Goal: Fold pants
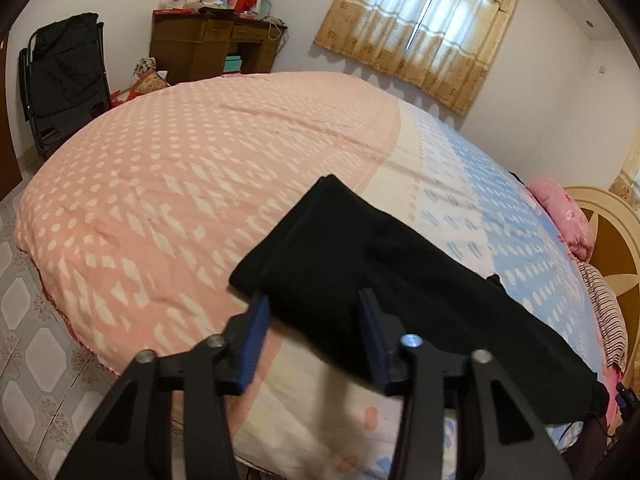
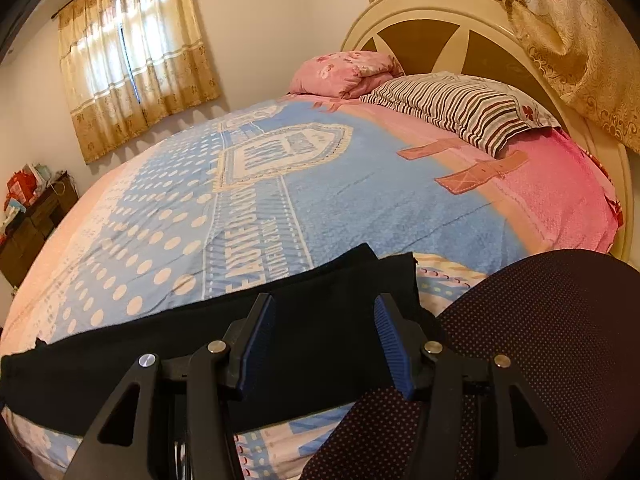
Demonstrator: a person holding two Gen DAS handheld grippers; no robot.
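Black pants [image 1: 360, 264] lie flat on the bed [image 1: 160, 200] near its front edge, laid out lengthwise. My left gripper [image 1: 314, 300] is open, its blue pads either side of one end of the pants, just above the cloth. In the right wrist view the pants [image 2: 200, 336] stretch left from the other end. My right gripper [image 2: 324, 308] is open over that end, its jaws spread above the black cloth. Neither gripper holds anything.
The bed [image 2: 360, 200] has a pink and blue cover. A striped pillow [image 2: 452, 112] and a pink quilt [image 2: 344, 72] lie by the headboard [image 2: 440, 32]. A dark dotted cloth [image 2: 560, 340] sits at the front right. A desk [image 1: 216, 44] and black chair [image 1: 64, 80] stand beyond.
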